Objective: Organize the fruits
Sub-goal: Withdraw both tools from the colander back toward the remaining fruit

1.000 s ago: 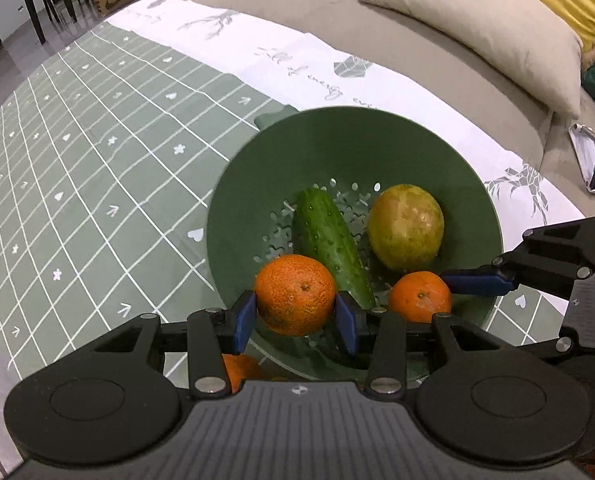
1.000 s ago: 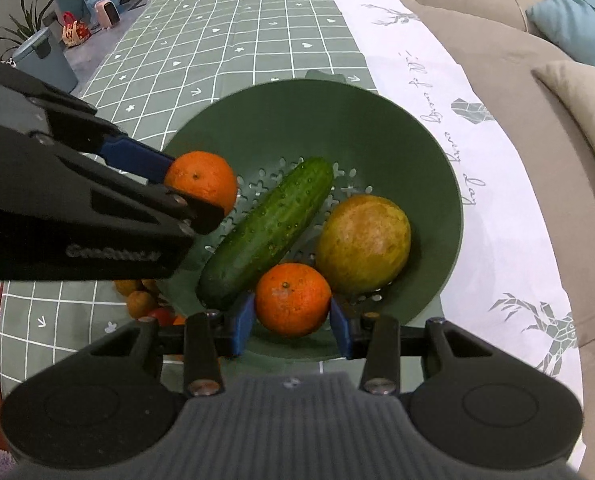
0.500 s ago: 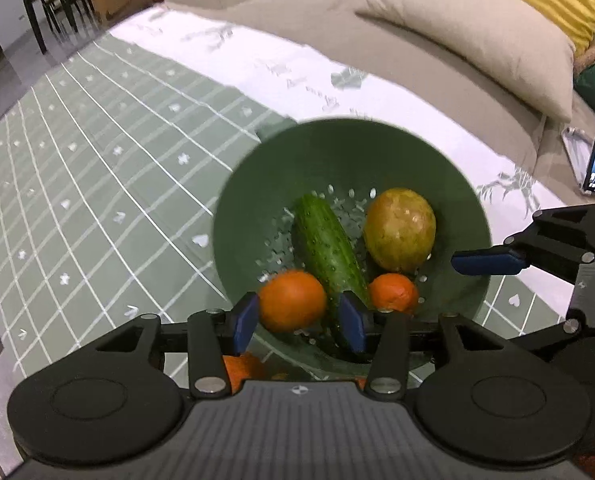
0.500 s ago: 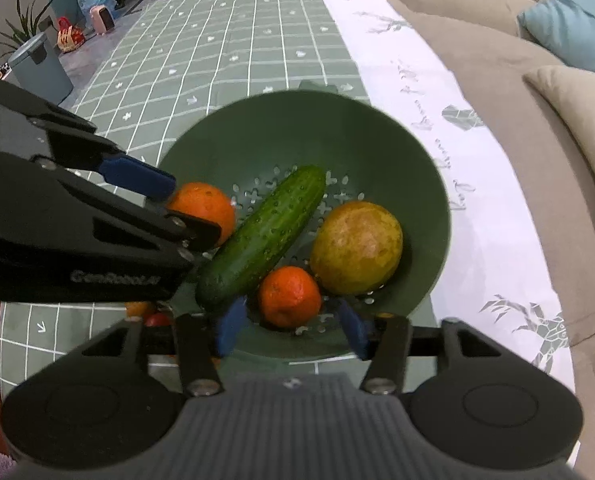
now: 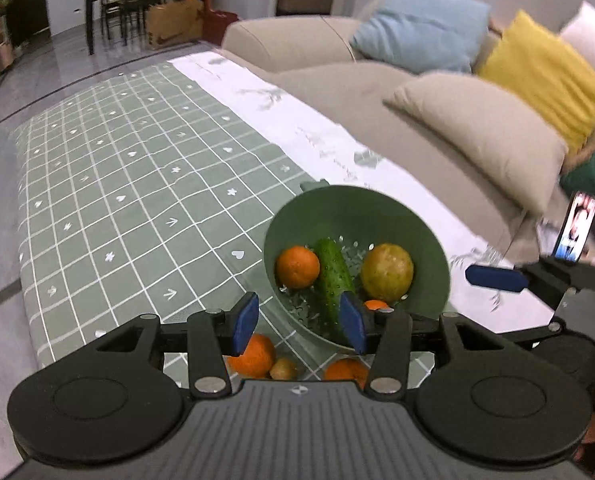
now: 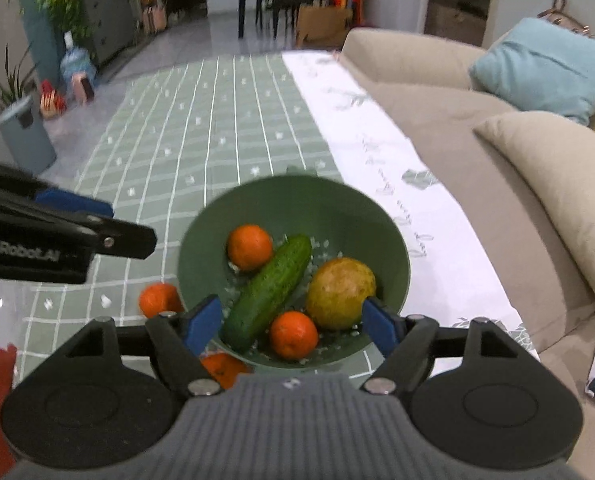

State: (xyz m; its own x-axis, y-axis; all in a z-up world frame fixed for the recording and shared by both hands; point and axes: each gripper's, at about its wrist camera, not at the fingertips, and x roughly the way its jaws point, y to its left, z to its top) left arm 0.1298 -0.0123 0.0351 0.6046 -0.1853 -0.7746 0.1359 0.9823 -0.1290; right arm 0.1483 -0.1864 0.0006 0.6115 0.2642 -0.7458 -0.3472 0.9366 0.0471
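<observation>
In the round green perforated plastic colander [image 6: 393, 240], a bumpy dark-green cucumber [image 6: 269, 288] is flanked by two dimpled oranges [image 6: 249, 247]; both the left gripper [image 5: 299, 322] and the right gripper [image 6: 293, 326] are spread wide, nothing grasped.

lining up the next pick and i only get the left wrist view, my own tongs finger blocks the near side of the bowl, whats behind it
Observer: A second orange lies in the green bowl, between the near end of the cucumber and the yellow-green fruit.
Operator: are the right tongs holding anything, i only see one finger
Observer: No, the right tongs are wide open with nothing gripped.
</observation>
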